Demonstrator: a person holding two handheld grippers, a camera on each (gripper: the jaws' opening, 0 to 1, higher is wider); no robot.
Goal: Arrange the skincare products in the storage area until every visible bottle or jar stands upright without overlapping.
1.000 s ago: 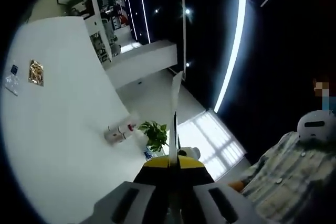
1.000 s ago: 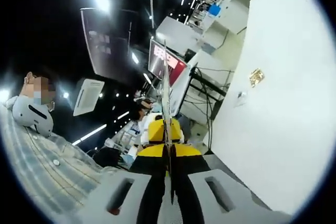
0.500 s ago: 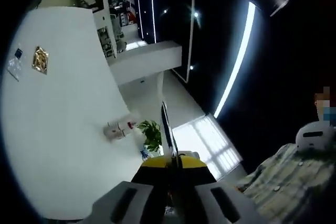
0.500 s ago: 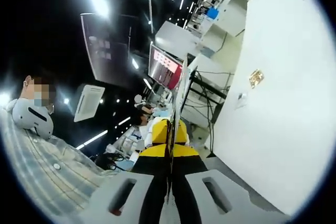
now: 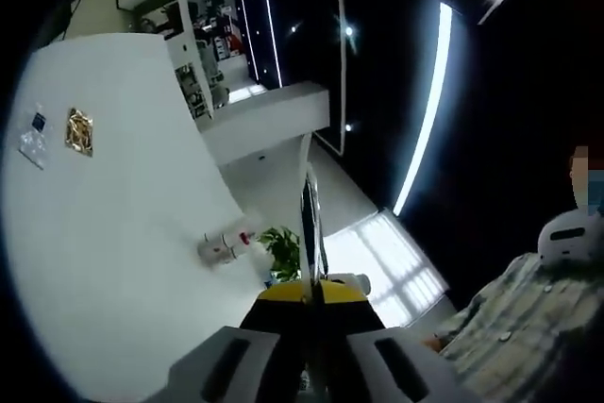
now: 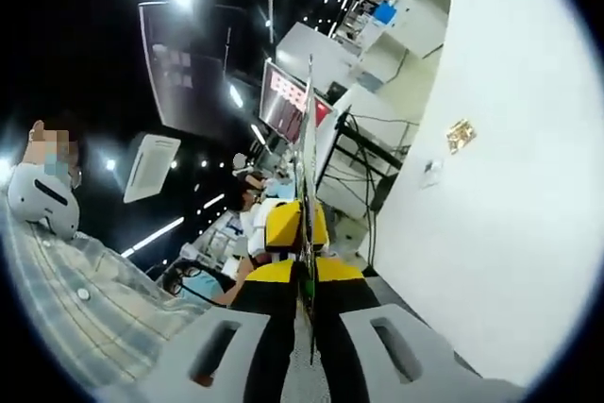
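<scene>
My left gripper (image 5: 310,191) points up into the room, its two jaws pressed flat together into one thin edge with nothing between them. My right gripper (image 6: 309,129) is raised the same way, shut and holding nothing. A large white wall (image 5: 113,233) and a dark ceiling with a light strip (image 5: 420,110) lie ahead of the left gripper. In the right gripper view the jaws point toward a red-lit monitor (image 6: 288,101) and a white wall (image 6: 500,186).
A person in a plaid shirt (image 5: 514,318) with a white headset stands at the right of the left gripper view, and the plaid shirt (image 6: 66,299) is at the left of the right gripper view. A potted plant (image 5: 283,247) and a small white fixture (image 5: 222,247) sit by the wall. Desks and cables (image 6: 363,167) stand beside the monitor.
Both pictures have shifted a little as the hands moved. Both grippers stay shut with nothing held.
</scene>
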